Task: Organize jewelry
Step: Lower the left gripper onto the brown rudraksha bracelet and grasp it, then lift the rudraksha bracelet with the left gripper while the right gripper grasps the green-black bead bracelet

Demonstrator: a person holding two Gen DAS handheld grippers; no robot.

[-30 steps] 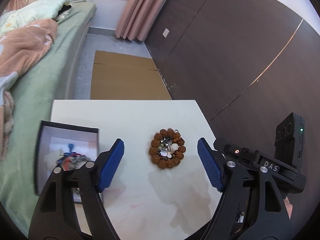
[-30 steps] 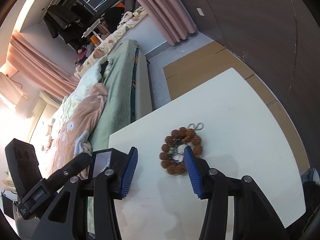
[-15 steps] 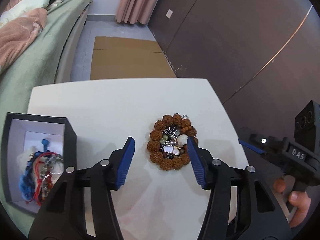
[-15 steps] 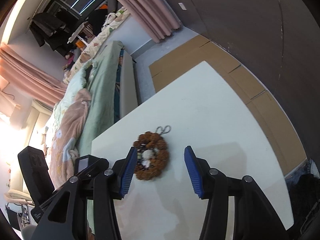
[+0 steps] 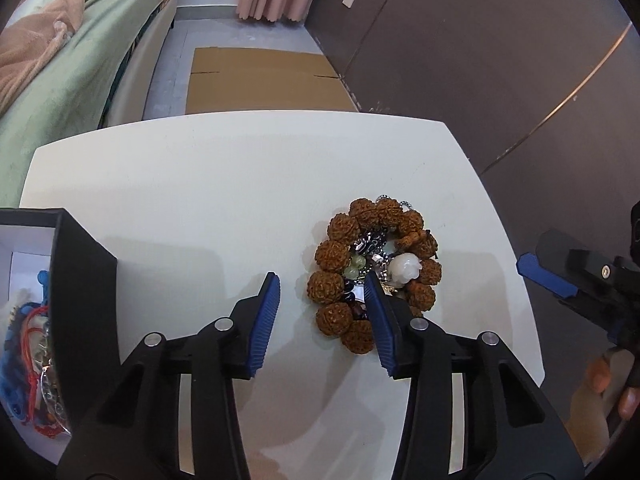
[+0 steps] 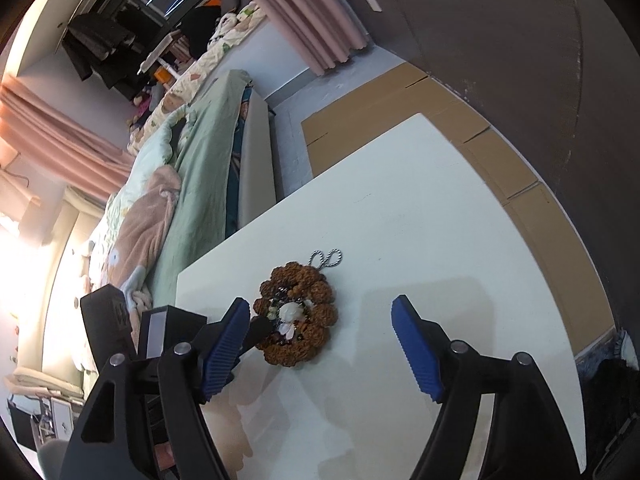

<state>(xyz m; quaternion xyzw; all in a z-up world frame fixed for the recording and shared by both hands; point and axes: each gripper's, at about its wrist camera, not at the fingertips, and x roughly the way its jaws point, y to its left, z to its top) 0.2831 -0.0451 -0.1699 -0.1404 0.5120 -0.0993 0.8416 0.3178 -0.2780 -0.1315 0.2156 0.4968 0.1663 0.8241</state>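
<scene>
A brown beaded bracelet (image 5: pixel 340 240) lies in a ring on the white table (image 5: pixel 200 184), with a white stone pendant (image 5: pixel 406 266), green beads and silver chain heaped inside it. My left gripper (image 5: pixel 322 294) is open and low over the ring's near left side; its right finger reaches into the ring. The bracelet also shows in the right wrist view (image 6: pixel 298 318). My right gripper (image 6: pixel 320 328) is wide open and empty, held above the table to the right of the bracelet. A black box (image 5: pixel 80 280) at the left holds blue and red cords.
A bed with green and peach bedding (image 5: pixel 60 64) runs along the table's left. Flat cardboard (image 5: pixel 260 84) lies on the floor beyond the far edge. A dark wall panel (image 5: pixel 480 60) stands at the right. A silver chain loop (image 6: pixel 326 258) lies just past the bracelet.
My left gripper has narrowed and moved forward and down onto the bracelet's left side. My right gripper has opened wider and drawn off to the right.
</scene>
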